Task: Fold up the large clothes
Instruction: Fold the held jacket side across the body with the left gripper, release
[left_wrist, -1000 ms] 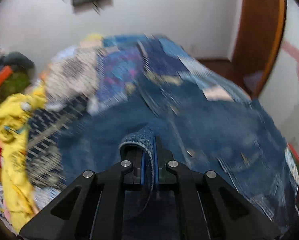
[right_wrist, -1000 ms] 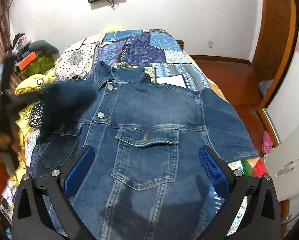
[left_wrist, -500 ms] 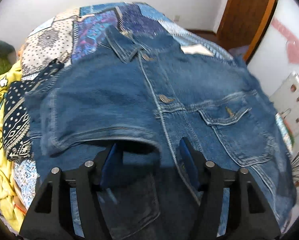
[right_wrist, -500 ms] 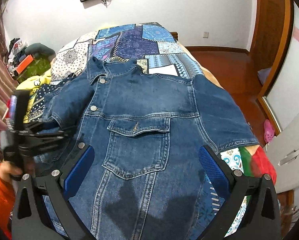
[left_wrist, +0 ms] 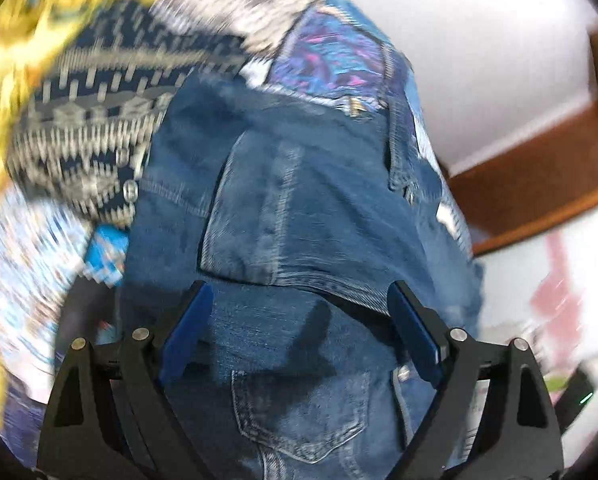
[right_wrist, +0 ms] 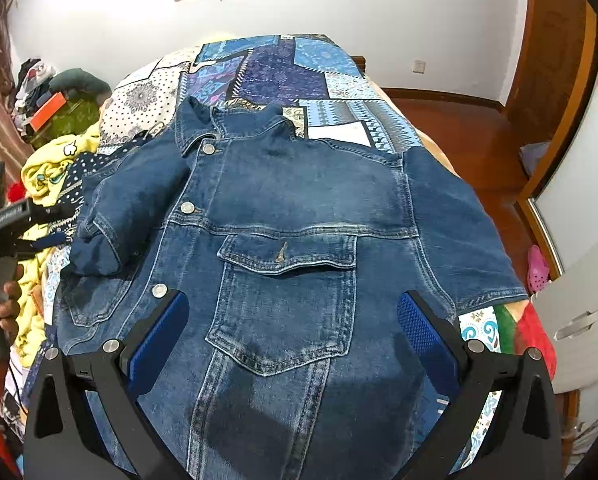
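A big bed [right_wrist: 339,68] with a blue patchwork cover fills the room. A blue denim jacket [right_wrist: 299,216] lies flat on it, front side up, collar at the far end. Its left sleeve [right_wrist: 135,200] is folded in over the chest. The right sleeve [right_wrist: 459,232] sticks out flat. The right gripper [right_wrist: 293,336] hangs over the near hem, jaws wide apart, holding nothing. The left gripper [left_wrist: 299,328] has just been opening its jaws; now they stand wide above the denim, gripping nothing. A yellow cloth [right_wrist: 47,172] sits at the left.
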`<action>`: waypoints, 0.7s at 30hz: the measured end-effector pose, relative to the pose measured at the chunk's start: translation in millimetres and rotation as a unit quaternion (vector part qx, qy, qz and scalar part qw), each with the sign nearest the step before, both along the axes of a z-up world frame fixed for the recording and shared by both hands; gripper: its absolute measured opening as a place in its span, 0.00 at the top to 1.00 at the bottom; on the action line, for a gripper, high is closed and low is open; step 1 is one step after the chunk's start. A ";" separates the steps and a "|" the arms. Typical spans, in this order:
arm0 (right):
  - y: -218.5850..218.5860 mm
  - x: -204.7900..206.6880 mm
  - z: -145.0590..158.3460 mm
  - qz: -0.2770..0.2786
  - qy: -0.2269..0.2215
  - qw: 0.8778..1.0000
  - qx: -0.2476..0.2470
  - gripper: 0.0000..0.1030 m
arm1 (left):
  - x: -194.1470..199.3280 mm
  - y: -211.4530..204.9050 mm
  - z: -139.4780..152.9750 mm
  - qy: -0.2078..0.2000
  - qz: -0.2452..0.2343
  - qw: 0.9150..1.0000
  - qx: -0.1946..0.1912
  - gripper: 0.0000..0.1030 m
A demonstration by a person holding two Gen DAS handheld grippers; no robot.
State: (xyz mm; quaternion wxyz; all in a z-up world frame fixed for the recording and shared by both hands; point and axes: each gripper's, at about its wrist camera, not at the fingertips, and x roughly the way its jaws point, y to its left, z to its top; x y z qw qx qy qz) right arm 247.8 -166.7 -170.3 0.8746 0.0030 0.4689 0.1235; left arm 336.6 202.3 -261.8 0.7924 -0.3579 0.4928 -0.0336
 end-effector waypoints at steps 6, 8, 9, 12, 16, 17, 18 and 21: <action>-0.4 3.2 -8.7 -0.002 0.009 1.000 -0.014 0.00 | 11.4 15.5 -35.7 0.017 0.038 0.995 -0.086 0.14; -2.4 3.9 -10.9 -0.005 0.012 1.000 -0.014 0.00 | 18.0 17.2 -42.1 0.014 0.052 0.994 -0.097 0.16; -3.8 4.3 -11.9 -0.007 0.014 1.000 -0.014 0.00 | 20.6 17.6 -43.7 0.014 0.055 0.994 -0.099 0.18; -9.0 5.7 -14.6 -0.014 0.018 1.000 -0.013 0.00 | 31.8 15.9 -41.2 0.023 0.061 0.996 -0.064 0.40; -18.1 8.0 -17.5 -0.026 0.024 0.999 -0.003 0.00 | 39.8 8.6 -25.6 0.022 0.038 0.999 0.030 0.76; -20.5 8.1 -17.9 -0.029 0.024 0.999 0.001 0.00 | 40.3 4.1 -17.0 0.013 0.030 0.998 0.058 0.82; -22.2 7.9 -18.3 -0.031 0.025 0.999 0.003 0.00 | 39.9 -4.2 -2.3 -0.002 0.022 0.995 0.102 0.83; -28.7 7.4 -19.2 -0.035 0.025 0.999 0.008 0.00 | 36.8 -26.8 40.2 -0.055 0.008 0.983 0.174 0.88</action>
